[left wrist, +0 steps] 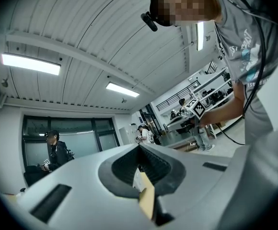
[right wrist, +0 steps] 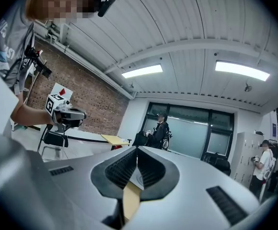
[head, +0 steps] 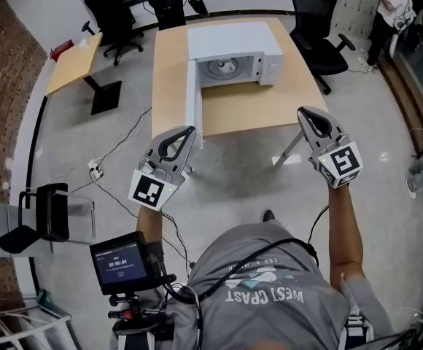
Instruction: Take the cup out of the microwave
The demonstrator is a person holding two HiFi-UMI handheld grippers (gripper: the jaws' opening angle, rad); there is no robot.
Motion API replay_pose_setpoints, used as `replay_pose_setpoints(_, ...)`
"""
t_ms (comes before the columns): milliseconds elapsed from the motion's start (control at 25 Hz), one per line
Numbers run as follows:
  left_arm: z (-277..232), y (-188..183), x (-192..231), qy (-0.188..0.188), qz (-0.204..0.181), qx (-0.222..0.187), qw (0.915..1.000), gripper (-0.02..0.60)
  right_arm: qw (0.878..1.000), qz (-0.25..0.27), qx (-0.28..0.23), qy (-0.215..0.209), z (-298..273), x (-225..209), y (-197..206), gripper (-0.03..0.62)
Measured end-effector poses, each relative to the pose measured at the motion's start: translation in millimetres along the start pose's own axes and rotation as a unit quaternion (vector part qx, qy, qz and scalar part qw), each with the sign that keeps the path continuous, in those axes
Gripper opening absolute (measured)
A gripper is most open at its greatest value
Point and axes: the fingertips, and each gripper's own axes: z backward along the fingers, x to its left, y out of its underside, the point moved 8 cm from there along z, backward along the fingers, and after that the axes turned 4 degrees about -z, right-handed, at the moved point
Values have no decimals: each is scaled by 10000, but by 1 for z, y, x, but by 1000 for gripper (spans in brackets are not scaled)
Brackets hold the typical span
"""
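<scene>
The left tongs (head: 188,131) are pressed together with nothing between them: the left gripper view shows the two ribbed pads meeting at the tip. The right tongs (head: 304,112) are pressed together too and hold nothing, their pads meeting in the right gripper view. Each is held out in front of the person at about the same height over the floor (head: 255,173), and each has a marker cube at its rear end. Both point toward the bench (head: 169,71) ahead, the left pair at its near left corner and the right pair at its near right corner.

On the bench stands a white microwave (head: 233,35) with its control panel on the right. Its door (head: 194,100) hangs wide open on the left, swung out toward the person, and the tip of the left tongs lies close to the door's near edge in the head view. The cup (head: 228,66) is inside the cavity, a small pale shape on the round turntable (head: 217,69), well apart from both tongs.

Around the bench, cables (head: 124,148) trail across the floor on the left. A black office chair (head: 317,28) stands to the right. A smaller wooden side table (head: 76,60) stands farther left. A small screen (head: 120,261) sits at the person's left hip, and another person (head: 390,13) stands at the far right.
</scene>
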Motion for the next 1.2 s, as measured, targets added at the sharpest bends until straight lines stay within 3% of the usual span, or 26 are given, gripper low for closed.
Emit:
replay_pose_setpoints(400, -17, 26, 23, -384, 157, 583, 9974, 43, 9966, -427, 104, -702, -106, -36, 39, 12)
replay_pose_setpoints(1000, -145, 103, 89, -1140, 632, 1377, 9819, 43, 9808, -1068, 651, -1494, -306, -168, 149, 14)
replay_pose_setpoints(1080, -160, 113, 95, -1195, 718, 1472, 9792, 43, 9776, -1170, 825, -1544, -329, -178, 170, 74)
replay_pose_setpoints(1200, -175, 126, 101, -1284, 805, 1645, 9747, 43, 9733, -1272, 1092, -1567, -360, -189, 202, 94)
